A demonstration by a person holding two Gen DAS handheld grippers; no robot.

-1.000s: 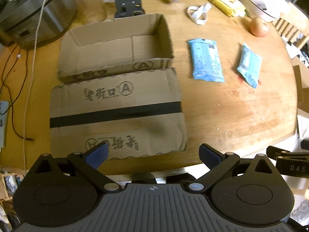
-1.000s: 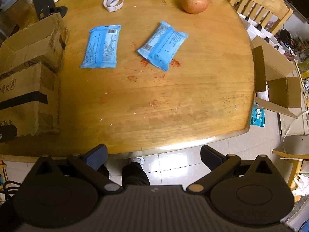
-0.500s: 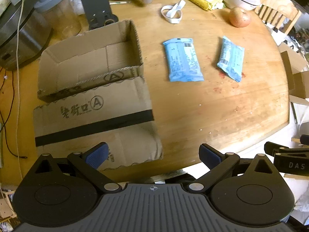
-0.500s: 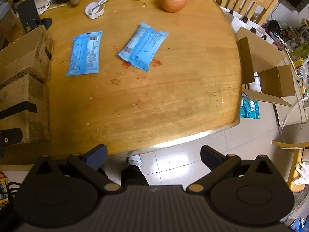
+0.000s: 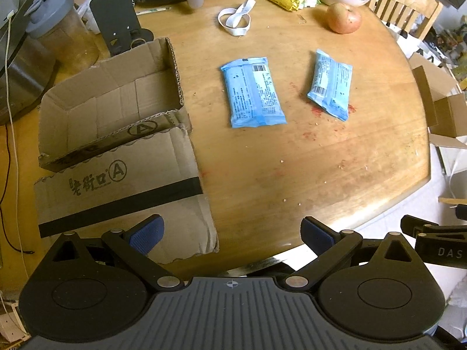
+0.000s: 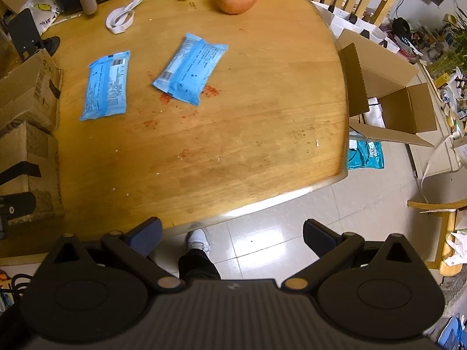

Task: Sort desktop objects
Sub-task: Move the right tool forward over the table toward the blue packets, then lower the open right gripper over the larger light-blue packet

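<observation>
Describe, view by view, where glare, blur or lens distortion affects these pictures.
Left wrist view: the fisheye bows the table edge, and glare brightens its near rim; the cardboard box and blue packets are sharp. Right wrist view: glare on the floor tiles, the same bowing, slight softness towards the frame edges.

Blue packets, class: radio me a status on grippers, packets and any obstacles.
Left gripper open, empty; right gripper open, empty. Two blue packets flat on table, apart, untouched. Cardboard box open, empty. Path clear.
</observation>
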